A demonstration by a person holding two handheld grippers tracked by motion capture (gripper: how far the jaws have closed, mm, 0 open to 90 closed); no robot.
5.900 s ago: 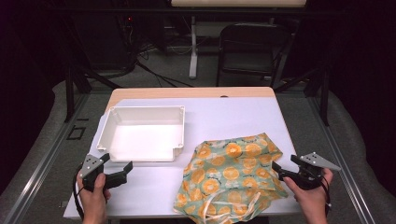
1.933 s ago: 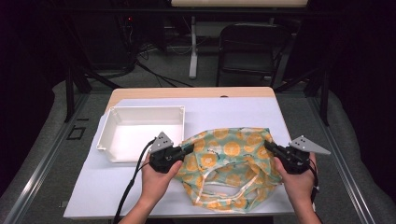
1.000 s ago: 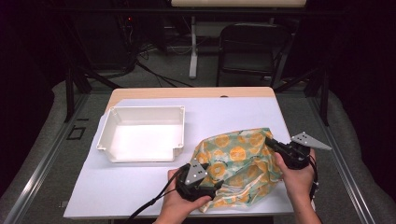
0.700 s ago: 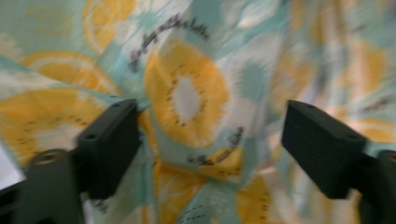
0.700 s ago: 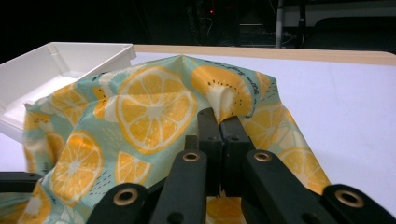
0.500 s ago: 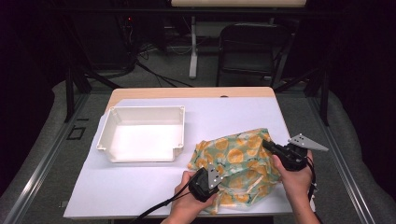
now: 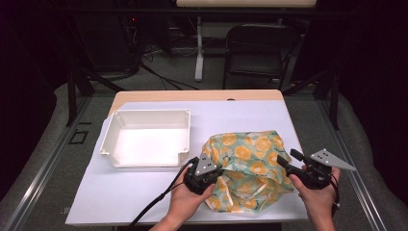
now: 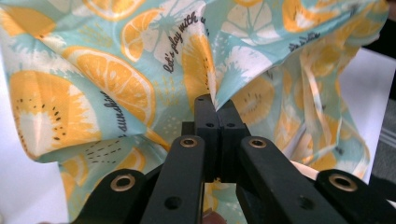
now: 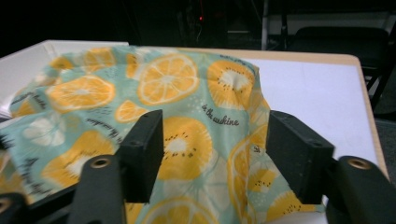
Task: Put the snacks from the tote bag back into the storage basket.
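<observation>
A teal cloth (image 7: 250, 163) printed with orange slices lies bunched on the white table cover at the front right. My left gripper (image 7: 217, 172) is at the cloth's left edge. Its jaws have just been closing, and in the left gripper view the left gripper (image 8: 215, 112) is shut on a raised fold of the cloth (image 8: 116, 84). My right gripper (image 7: 287, 160) sits at the cloth's right edge. Its jaws have just been opening, and in the right gripper view the right gripper (image 9: 215, 140) stands open. The cloth (image 9: 177, 84) lies between and beyond its pads, and nothing is pinched.
A white rectangular tray (image 7: 144, 111) with nothing in it stands to the left of the cloth. The white cover (image 7: 250, 110) ends close to the table's wooden far edge. A dark chair (image 7: 260, 48) and cables are on the floor beyond the table.
The left gripper has shut on a fold at the cloth's left edge and moved a little away from the front edge. The right gripper has opened, let go of the cloth's right edge and drawn back.
</observation>
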